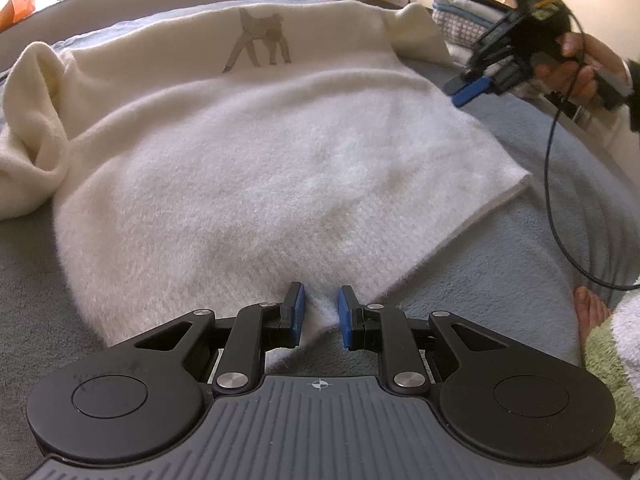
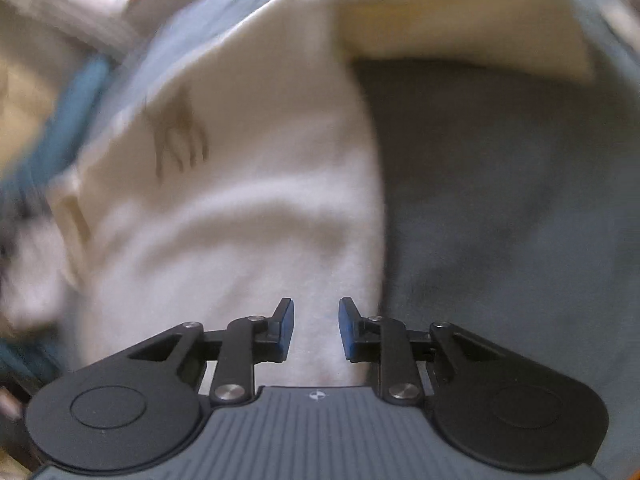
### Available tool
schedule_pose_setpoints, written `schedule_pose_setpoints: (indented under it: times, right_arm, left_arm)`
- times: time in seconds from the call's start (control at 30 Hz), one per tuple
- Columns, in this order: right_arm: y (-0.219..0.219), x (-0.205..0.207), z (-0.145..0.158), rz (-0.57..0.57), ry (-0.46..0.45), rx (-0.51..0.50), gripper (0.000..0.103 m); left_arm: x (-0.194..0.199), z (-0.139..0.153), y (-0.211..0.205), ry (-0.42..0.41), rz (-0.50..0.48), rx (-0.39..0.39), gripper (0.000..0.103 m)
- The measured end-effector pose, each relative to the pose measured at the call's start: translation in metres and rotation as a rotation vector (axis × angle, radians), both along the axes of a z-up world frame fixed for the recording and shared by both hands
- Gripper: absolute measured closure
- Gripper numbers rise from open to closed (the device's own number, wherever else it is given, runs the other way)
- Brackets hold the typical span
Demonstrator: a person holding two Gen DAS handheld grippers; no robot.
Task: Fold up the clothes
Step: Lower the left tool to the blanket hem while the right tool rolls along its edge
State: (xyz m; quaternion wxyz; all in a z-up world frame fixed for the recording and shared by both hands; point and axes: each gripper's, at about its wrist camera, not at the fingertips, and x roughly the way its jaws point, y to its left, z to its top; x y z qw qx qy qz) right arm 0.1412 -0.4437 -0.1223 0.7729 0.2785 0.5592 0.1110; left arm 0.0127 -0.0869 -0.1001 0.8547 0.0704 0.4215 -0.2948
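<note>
Left gripper wide apart w/ sweater corner between jaws, bottom middle. Right gripper parted, empty, over sweater's edge.

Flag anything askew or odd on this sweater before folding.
The sweater lies mostly flat on the blanket, but its left sleeve is bunched in a rumpled heap instead of spread out. No damage or stains are visible.

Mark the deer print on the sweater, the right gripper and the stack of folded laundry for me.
deer print [image 1: 260, 38], left wrist view, on the animal's body.
right gripper [image 1: 466, 90], left wrist view, between its blue fingertips.
stack of folded laundry [image 1: 460, 16], left wrist view, on the checked layer's front edge.
</note>
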Motion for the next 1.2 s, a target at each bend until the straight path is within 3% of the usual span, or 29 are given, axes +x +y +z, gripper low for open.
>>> schedule_pose_setpoints:
  times: [0.07, 0.17, 0.37, 0.57, 0.67, 0.77, 0.93, 0.97, 1.2]
  right_arm:
    - [-0.016, -0.018, -0.004, -0.066, 0.018, 0.088, 0.077]
    - [-0.026, -0.046, -0.008, -0.131, 0.042, 0.125, 0.071]
    - [-0.028, -0.081, -0.053, -0.259, 0.160, 0.244, 0.069]
    - [-0.036, -0.091, -0.067, -0.301, 0.172, 0.352, 0.068]
    - [-0.040, -0.095, -0.068, -0.305, 0.174, 0.376, 0.068]
    - [-0.043, -0.099, -0.070, -0.314, 0.177, 0.404, 0.068]
    - [-0.043, -0.104, -0.069, -0.314, 0.186, 0.434, 0.068]
    - [-0.042, -0.105, -0.070, -0.310, 0.189, 0.438, 0.068]
    - [-0.037, -0.111, -0.074, -0.292, 0.200, 0.470, 0.068]
  left_arm:
    - [-0.001, 0.000, -0.001, -0.003, 0.002, 0.003, 0.085]
    - [0.000, 0.000, -0.001, -0.002, 0.006, 0.005, 0.085]
    - [-0.001, 0.002, 0.003, 0.007, 0.033, -0.023, 0.084]
    - [-0.018, 0.024, 0.015, -0.071, 0.060, 0.006, 0.084]
    - [-0.023, 0.035, 0.036, -0.056, 0.130, -0.024, 0.084]
    - [-0.023, 0.043, 0.064, -0.018, 0.230, -0.076, 0.083]
    - [-0.015, 0.035, 0.099, 0.092, 0.381, -0.158, 0.072]
    - [-0.013, 0.032, 0.103, 0.117, 0.400, -0.175, 0.066]
    - [0.000, 0.009, 0.113, 0.274, 0.445, -0.303, 0.065]
